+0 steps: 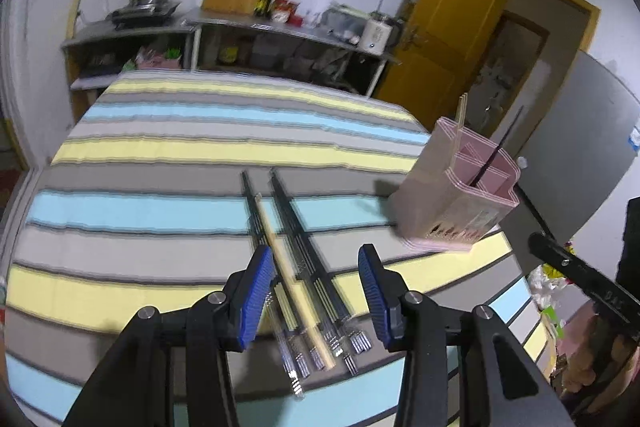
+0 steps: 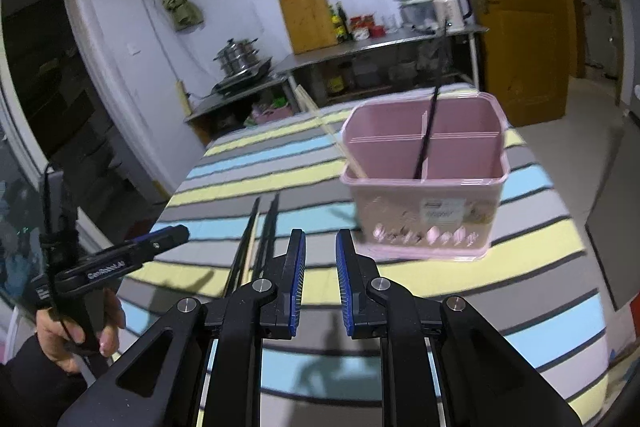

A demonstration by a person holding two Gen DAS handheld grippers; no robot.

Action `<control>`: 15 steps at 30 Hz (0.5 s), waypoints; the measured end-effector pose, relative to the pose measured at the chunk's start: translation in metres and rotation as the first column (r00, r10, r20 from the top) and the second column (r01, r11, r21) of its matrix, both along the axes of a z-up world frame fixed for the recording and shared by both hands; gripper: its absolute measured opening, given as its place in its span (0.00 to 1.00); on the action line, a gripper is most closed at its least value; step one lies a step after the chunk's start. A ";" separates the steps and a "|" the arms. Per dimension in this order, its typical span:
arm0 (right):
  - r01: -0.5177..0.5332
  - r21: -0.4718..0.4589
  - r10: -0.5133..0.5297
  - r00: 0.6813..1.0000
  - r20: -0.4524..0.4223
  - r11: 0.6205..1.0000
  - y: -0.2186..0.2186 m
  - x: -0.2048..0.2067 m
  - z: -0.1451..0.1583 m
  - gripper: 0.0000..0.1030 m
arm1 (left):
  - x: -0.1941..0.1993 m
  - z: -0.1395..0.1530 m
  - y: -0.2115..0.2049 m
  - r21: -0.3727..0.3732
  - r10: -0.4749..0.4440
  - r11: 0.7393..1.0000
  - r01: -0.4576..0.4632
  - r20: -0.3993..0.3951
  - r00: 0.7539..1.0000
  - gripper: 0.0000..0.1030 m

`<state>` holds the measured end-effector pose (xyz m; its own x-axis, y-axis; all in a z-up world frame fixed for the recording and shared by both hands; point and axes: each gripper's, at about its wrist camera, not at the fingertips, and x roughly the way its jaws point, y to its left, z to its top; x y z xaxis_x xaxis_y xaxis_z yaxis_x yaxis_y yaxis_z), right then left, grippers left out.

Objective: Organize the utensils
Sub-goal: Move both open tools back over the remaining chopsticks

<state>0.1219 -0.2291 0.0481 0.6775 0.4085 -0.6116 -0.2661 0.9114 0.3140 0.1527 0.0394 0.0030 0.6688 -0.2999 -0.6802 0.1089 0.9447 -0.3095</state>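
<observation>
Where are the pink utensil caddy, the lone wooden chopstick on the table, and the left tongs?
pink utensil caddy (image 2: 424, 203): right wrist view, front wall.
wooden chopstick (image 1: 290, 279): left wrist view, mid-shaft, among the black chopsticks (image 1: 308, 259).
left tongs (image 1: 316, 291): left wrist view, midway between the blue pads, open over the chopsticks.

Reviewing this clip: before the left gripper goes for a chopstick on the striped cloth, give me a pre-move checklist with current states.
1. left gripper jaws open: ok.
2. Nothing held by the left gripper: ok, the pads press on nothing.
3. Only one chopstick between the jaws: not ok, the wooden chopstick and black chopsticks lie bunched there.
4. pink holder upright, compartments reachable: ok.
5. right gripper empty, clear of the pile: ok.
6. Image sharpness: not ok, motion blur.
</observation>
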 end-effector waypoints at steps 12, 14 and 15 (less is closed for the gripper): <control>-0.112 -0.006 0.111 0.988 -0.105 0.994 0.042 -0.001 -0.037 0.16 | 0.005 -0.048 0.015 0.058 0.049 0.997 -0.045 -0.069 0.996 0.43; -0.130 -0.019 0.127 0.985 -0.119 0.991 0.051 0.003 -0.042 0.15 | 0.014 -0.053 0.014 0.068 0.055 0.996 -0.049 -0.079 0.995 0.42; -0.138 -0.025 0.134 0.983 -0.126 0.990 0.055 0.005 -0.044 0.16 | 0.018 -0.057 0.013 0.073 0.058 0.996 -0.052 -0.085 0.995 0.41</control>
<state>0.1270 -0.1744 0.0039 0.5351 0.4695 -0.7023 -0.3488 0.8800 0.3225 0.1710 0.0527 -0.0538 0.6202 -0.2139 -0.7547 0.0317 0.9682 -0.2483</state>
